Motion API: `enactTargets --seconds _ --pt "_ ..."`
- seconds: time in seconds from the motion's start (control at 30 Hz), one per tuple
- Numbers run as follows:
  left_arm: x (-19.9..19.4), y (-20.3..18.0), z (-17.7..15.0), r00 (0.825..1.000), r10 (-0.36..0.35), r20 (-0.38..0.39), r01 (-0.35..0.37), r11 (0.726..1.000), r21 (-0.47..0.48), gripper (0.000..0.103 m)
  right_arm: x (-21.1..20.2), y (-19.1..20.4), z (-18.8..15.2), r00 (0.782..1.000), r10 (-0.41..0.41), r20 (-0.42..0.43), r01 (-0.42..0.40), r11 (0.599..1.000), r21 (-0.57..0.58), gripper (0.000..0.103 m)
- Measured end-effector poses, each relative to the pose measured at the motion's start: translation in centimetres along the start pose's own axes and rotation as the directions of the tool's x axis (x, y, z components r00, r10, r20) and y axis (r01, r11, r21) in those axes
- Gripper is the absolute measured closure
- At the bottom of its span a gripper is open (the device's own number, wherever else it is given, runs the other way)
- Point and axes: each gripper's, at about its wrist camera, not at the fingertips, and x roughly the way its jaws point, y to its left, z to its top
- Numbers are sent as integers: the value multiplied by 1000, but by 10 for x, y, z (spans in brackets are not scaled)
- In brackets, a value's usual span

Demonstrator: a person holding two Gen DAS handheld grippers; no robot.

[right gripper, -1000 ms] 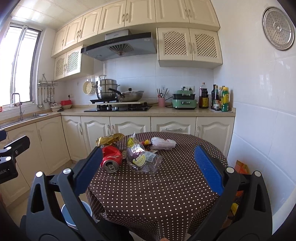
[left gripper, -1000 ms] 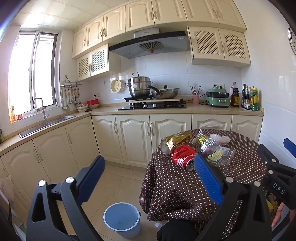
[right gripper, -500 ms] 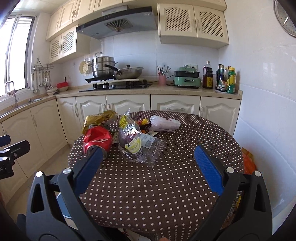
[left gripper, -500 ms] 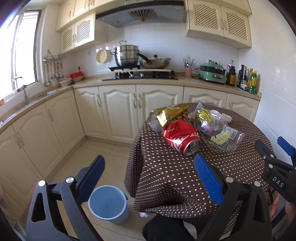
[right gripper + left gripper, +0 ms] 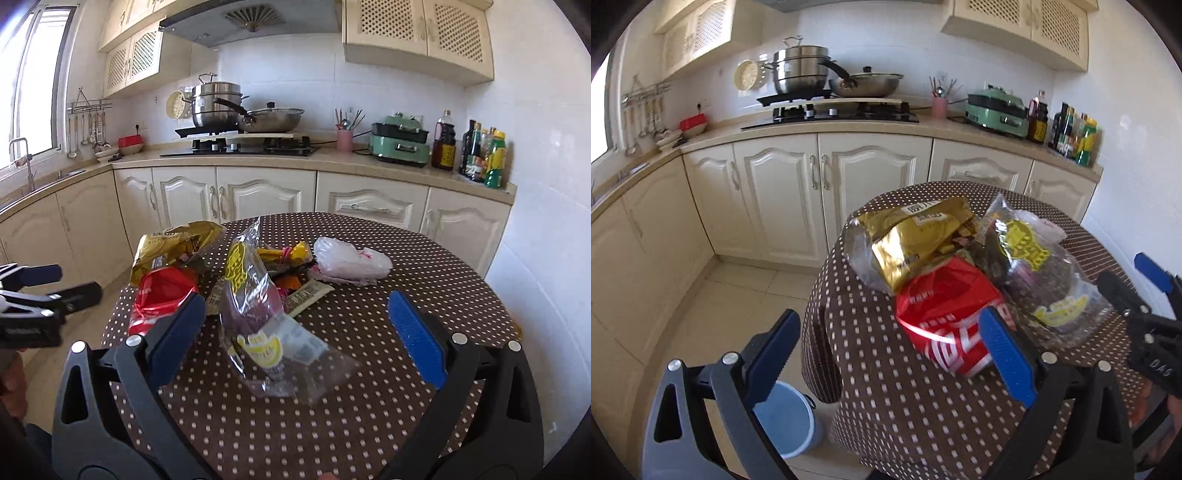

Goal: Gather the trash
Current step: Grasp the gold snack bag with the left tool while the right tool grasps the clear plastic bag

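The step in hand looks like the approach: nothing is picked up, and all the litter lies on the round table under a brown white-dotted cloth point(image 5: 369, 424). The left gripper point(image 5: 886, 354) hangs with its blue pads spread wide and nothing between them. The crushed red soft-drink can point(image 5: 945, 314) sits at about 1 o'clock from it, partly behind the right-hand pad point(image 5: 1004, 358), near the table's edge. The right gripper point(image 5: 291, 336) is likewise wide apart and empty, with the clear plastic bag with a yellow label point(image 5: 258, 321) lying straight ahead at 12 o'clock between its fingers.

Behind the can, at 12 o'clock in the left view, rests a crumpled gold foil snack bag point(image 5: 916, 236). In the right view, a white plastic bag point(image 5: 351, 262) lies at 1 o'clock beyond the clear bag, with small wrappers point(image 5: 295, 280) between them.

Next, I judge, the left gripper must shift right to centre the can, then close; the dented can may slip or roll. The light blue round bucket point(image 5: 786, 421) stands on the tiled floor at 7 o'clock, below the table edge, the likely drop point.

The room is a kitchen: cream cabinets point(image 5: 184, 199), a gas hob with a steel pot point(image 5: 218, 99), and bottles on the counter at 2 o'clock.
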Motion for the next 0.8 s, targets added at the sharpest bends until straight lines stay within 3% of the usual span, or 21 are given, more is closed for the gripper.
enactTargets --seconds 0.4,0.57,0.7,0.73,0.77,0.8 --pt "79 10 40 999 -22 -45 22 1000 -7 10 58 1 10 993 69 -97 -68 998 16 6" --pt "102 13 49 990 -105 -98 101 994 -45 51 72 7 14 986 95 -135 -96 995 1 6" --pt "112 13 51 987 -119 -111 114 992 -51 75 82 11 13 978 105 -179 -108 994 -10 8" --pt "112 13 51 987 -118 -111 114 992 -48 84 84 11 12 976 107 -190 -111 994 -13 12" --pt "111 11 51 987 -121 -108 116 992 -45 93 86 12 11 973 112 -201 -117 993 -13 23" --pt "108 11 51 987 -129 -98 125 991 -45 94 89 11 10 969 120 -215 -126 992 -10 38"
